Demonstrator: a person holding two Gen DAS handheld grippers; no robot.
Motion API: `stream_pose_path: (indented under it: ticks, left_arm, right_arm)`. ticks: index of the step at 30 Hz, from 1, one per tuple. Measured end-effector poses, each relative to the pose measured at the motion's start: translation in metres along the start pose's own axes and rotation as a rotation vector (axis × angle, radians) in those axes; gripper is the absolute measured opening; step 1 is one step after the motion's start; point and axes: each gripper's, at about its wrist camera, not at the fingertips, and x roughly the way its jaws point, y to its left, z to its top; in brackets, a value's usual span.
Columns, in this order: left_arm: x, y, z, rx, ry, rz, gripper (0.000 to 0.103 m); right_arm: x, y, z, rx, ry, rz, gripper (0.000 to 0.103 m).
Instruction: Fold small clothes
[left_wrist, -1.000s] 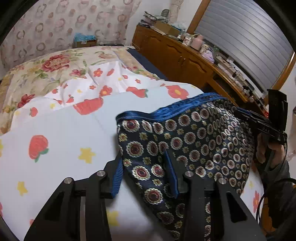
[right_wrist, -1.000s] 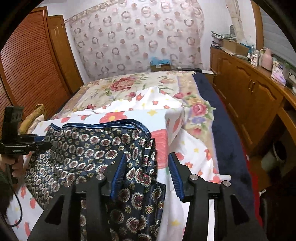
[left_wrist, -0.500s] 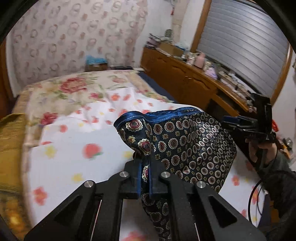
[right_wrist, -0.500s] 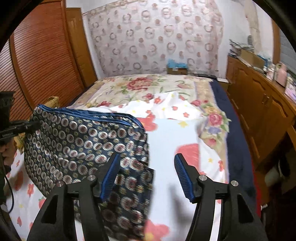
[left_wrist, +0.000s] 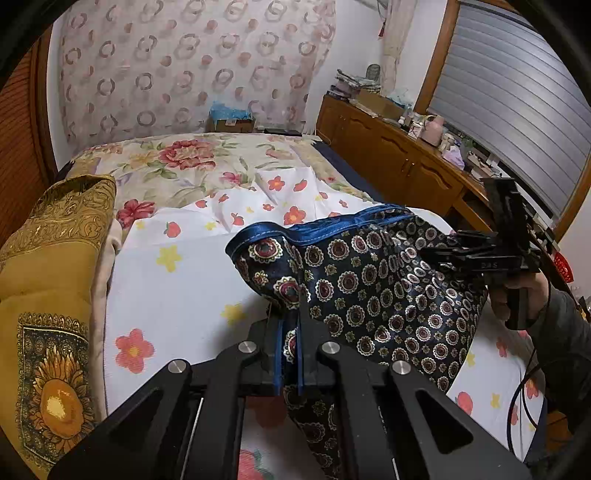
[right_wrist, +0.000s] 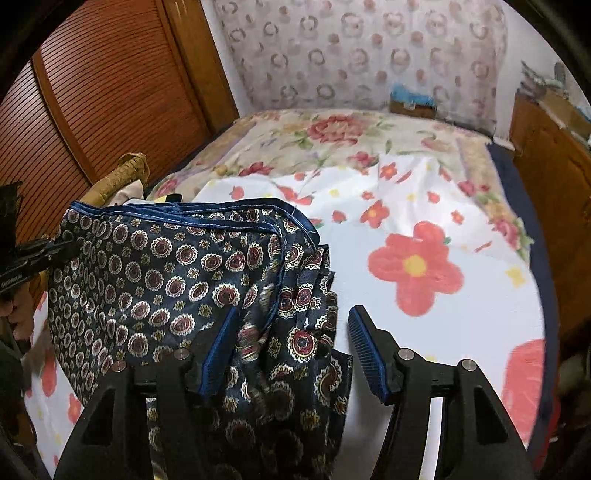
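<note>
The garment is a pair of navy shorts (left_wrist: 373, 288) with round medallion print and a blue waistband, held up above the bed. My left gripper (left_wrist: 289, 358) is shut on one corner of the shorts. In the right wrist view the shorts (right_wrist: 166, 273) hang at the left, and a fold of them drapes between the fingers of my right gripper (right_wrist: 291, 347), which is open. The right gripper also shows in the left wrist view (left_wrist: 443, 254) at the far edge of the shorts.
The bed carries a white sheet with red flowers (right_wrist: 413, 266) over a floral quilt (left_wrist: 184, 158). A gold patterned cushion (left_wrist: 48, 295) lies at the left. A wooden dresser (left_wrist: 399, 155) with clutter runs along the right, and a louvred wooden door (right_wrist: 92, 103) stands at the left.
My left gripper closed on the shorts' corner and lifted it. My right gripper stayed open while the shorts rose off the bed between the two.
</note>
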Motion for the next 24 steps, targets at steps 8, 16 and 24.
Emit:
stream_pose_path:
  ticks: [8, 16, 24]
  left_arm:
    - [-0.008, -0.005, 0.001, 0.012, -0.024, -0.007, 0.006]
    - [-0.041, -0.02, 0.0, 0.042, -0.083, -0.008, 0.006]
    - [-0.094, -0.01, 0.0, 0.035, -0.194, 0.045, 0.006]
  right_arm:
    - [0.005, 0.008, 0.001, -0.029, 0.021, 0.05, 0.025]
    - [-0.024, 0.034, 0.005, -0.118, -0.031, -0.001, 0.015]
    - [-0.07, 0.076, 0.033, -0.208, -0.173, -0.01, 0.014]
